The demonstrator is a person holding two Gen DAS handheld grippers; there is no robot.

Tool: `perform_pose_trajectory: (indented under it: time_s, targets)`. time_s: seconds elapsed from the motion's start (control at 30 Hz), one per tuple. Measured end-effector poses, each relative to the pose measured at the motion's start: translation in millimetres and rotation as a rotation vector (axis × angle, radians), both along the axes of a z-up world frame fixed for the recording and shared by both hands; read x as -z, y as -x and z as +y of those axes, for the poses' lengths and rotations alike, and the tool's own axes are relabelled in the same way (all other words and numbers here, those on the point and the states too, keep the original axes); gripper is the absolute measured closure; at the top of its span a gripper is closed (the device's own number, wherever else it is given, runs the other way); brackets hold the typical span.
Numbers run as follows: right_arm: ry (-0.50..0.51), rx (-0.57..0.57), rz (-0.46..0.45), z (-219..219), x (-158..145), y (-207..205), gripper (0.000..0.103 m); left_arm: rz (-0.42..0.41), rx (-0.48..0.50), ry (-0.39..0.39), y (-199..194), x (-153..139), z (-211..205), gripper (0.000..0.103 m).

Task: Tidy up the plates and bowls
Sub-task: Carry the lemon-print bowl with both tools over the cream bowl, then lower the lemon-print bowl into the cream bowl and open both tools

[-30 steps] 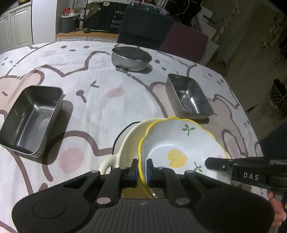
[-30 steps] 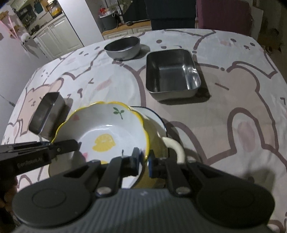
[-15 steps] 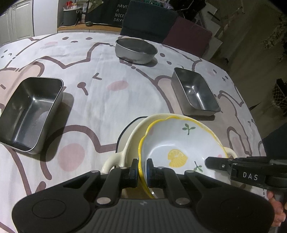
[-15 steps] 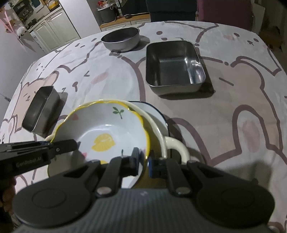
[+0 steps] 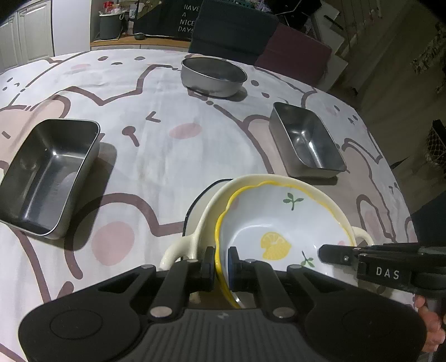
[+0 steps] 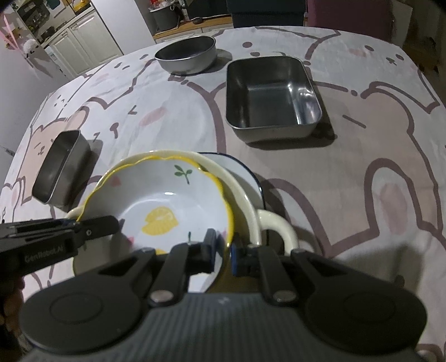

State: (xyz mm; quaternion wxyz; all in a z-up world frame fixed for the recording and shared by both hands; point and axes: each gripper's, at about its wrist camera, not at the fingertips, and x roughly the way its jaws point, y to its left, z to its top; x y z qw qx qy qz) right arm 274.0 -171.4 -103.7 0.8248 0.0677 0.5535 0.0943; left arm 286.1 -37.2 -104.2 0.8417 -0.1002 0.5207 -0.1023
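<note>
Both grippers pinch the rim of the lemon bowl [image 5: 278, 222], one on each side: the left gripper [image 5: 221, 260] has its pads closed on the scalloped yellow edge nearest its camera, and the right gripper [image 6: 223, 247] is clamped the same way on the opposite edge. The bowl sits tilted inside a cream handled dish [image 5: 206, 220], which lies over a blue-rimmed plate [image 6: 248, 175]. The left view shows the cream dish's near handle and only a dark sliver of the plate's rim behind the dish, while the right view shows a broad arc of the plate beyond the bowl and the dish's other handle. From the left view, going left to right of the bowl, a steel tray [image 5: 47, 172] lies well apart on the left, a round steel pan [image 5: 213, 76] stands far behind, and a second tray [image 5: 306, 142] lies near behind on the right. All rest on a tablecloth [image 5: 156, 144] printed with cartoon bears. Beyond the table are white cabinets [image 6: 80, 41], a bin [image 5: 110, 25] and dark chair backs [image 5: 237, 33]. Fingers [image 5: 429, 331] show at the lower right edge of the left view.
</note>
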Motion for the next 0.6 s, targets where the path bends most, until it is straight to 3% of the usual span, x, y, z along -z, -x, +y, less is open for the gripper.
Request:
perform_pose_trajectory:
  time_s: [0.6]
  targets:
    - [-0.038,-0.002,0.074,-4.8,3.3,-0.9,0.090,-0.041,0.031,-0.026,4.5,0.6,-0.9,0.095]
